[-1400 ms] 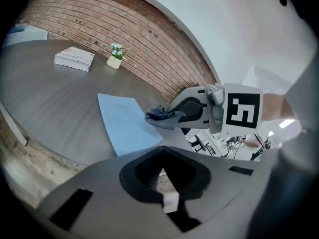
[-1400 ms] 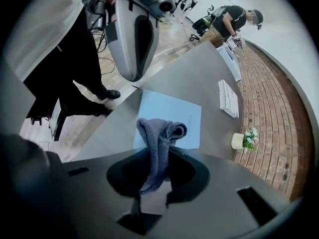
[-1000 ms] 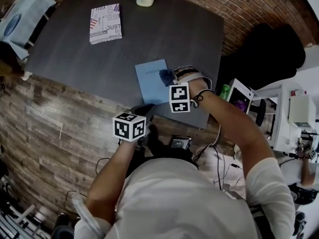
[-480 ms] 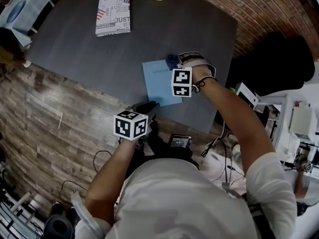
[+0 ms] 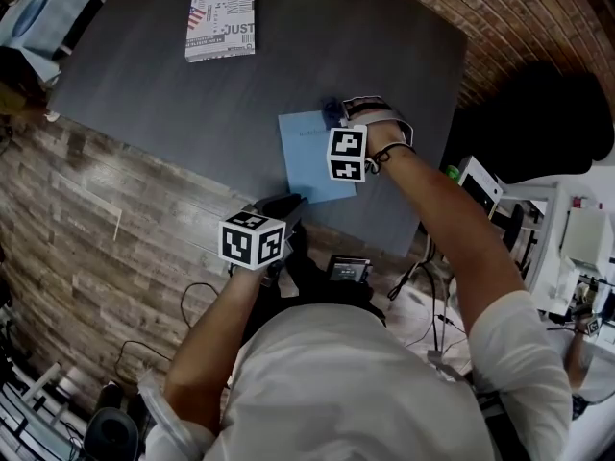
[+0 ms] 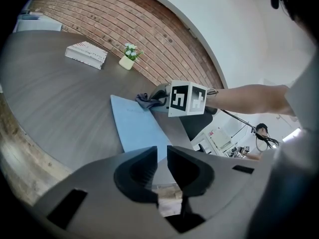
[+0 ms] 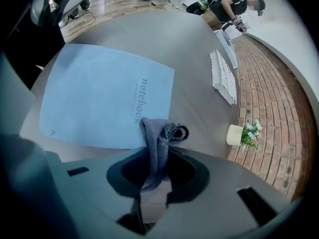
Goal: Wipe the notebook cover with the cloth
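Two tools: your right tool, pinching cloth, has moved out over notebook; cloth now at cover's edge, wipe ready to start. Left tool slightly spread, empty.

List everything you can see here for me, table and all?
table: one, dark grey, beside a brick wall
notebook: one, light blue, flat on the table's near part
book: one, printed cover, far left of the table
potted plant: one, white flowers, far edge by the wall
cloth: one, grey, pinched in the right gripper, by the notebook's edge
bystander: one, dark top, far background
left gripper: one, grey, jaws slightly apart, empty, at the table's near edge
right gripper: one, grey, shut on the cloth
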{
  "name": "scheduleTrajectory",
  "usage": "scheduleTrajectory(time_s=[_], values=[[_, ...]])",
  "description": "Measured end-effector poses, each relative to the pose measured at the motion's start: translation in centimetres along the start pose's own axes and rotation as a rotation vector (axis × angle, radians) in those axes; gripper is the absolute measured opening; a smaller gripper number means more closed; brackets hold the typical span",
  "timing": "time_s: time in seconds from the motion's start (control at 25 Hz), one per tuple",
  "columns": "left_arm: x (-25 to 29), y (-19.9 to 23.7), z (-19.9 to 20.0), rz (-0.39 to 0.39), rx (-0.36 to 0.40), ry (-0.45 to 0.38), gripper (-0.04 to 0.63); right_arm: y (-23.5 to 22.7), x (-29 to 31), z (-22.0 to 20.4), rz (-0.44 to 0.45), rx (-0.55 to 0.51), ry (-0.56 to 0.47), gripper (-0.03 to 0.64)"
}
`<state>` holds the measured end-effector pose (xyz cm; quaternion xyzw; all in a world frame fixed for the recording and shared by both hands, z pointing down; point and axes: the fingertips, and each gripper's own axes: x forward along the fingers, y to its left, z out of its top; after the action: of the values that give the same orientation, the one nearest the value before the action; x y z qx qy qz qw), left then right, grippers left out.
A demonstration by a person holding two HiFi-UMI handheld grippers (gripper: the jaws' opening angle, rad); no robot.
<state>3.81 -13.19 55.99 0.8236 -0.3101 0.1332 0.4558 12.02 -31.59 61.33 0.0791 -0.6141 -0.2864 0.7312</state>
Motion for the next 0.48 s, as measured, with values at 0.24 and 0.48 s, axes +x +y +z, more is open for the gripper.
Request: scheduleTrajectory(time_s=[0.24, 0.48], values=[[0.40, -0.28, -0.19, -0.006, 0.004, 0.007, 0.067, 0.59, -0.38, -0.36, -0.011, -0.001, 0.001, 0.089], [0.71, -0.66, -0.65, -0.015, 0.003, 0.024, 0.067, 0.62, -0.94, -0.31, -0.045, -0.007, -0.005, 0.089]])
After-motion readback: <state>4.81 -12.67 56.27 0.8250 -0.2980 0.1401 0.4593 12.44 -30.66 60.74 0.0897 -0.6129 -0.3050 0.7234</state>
